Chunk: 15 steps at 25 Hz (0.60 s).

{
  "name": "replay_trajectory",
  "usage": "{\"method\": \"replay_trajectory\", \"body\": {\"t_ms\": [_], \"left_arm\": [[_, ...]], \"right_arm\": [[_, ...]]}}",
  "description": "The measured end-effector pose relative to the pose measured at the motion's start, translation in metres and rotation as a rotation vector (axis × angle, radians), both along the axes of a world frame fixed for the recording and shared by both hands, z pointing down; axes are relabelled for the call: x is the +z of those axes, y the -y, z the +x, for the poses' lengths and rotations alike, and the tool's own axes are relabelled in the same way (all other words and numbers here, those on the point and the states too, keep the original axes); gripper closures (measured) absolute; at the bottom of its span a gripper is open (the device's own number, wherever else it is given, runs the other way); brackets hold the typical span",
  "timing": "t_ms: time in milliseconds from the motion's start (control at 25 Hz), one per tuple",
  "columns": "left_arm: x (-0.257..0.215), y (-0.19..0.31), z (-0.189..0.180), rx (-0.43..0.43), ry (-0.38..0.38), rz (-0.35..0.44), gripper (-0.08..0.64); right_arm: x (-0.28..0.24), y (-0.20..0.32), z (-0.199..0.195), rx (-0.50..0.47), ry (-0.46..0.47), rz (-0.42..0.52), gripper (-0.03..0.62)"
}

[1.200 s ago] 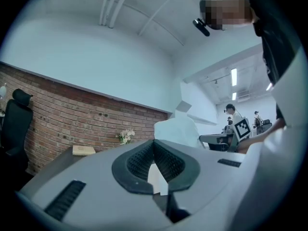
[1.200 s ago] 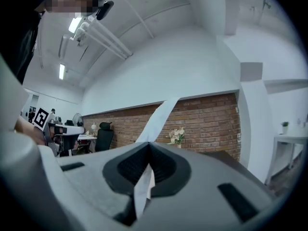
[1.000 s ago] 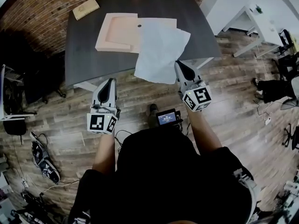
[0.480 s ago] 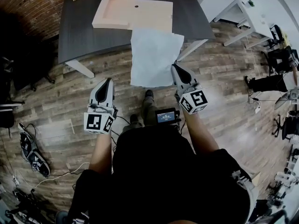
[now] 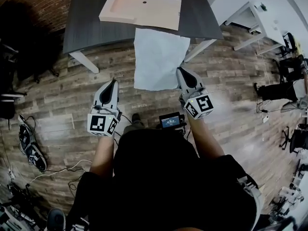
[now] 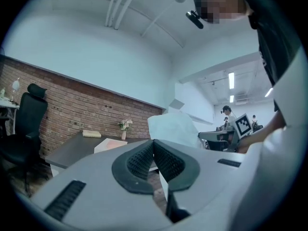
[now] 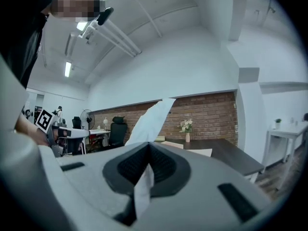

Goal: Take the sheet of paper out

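In the head view's centre, the right gripper (image 5: 182, 72) was clenched on the near corner of the sheet of paper (image 5: 156, 59), which stretched up-frame toward the table (image 5: 84, 30); the left gripper (image 5: 113, 83) was shut, empty. A slow, level pull should spare that corner; only the right gripper view showed paper nipped between the pads (image 7: 130, 170).

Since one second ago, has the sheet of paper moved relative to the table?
Yes. The sheet of paper, pinched in the right gripper, has slid off the box and mostly past the table's near edge, toward the person.
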State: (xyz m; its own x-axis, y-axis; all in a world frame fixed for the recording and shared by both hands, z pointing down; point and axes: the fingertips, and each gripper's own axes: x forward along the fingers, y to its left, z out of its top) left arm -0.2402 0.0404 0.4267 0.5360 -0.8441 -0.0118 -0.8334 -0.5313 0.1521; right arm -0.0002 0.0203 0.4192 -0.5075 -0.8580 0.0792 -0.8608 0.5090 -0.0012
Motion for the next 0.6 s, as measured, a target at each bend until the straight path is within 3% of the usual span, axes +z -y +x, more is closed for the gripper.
{"method": "replay_trajectory", "body": {"t_ms": [200,600], "left_arm": [[0.001,-0.021,0.039,-0.004,0.011,-0.016,0.565],[0.005,-0.080,0.148,0.003,0.048,-0.037,0.565]], "right_arm": [[0.003,-0.021,0.031,-0.025,0.031,0.004,0.589],[0.016,-0.086,0.136,-0.005,0.090,0.002,0.589]]}}
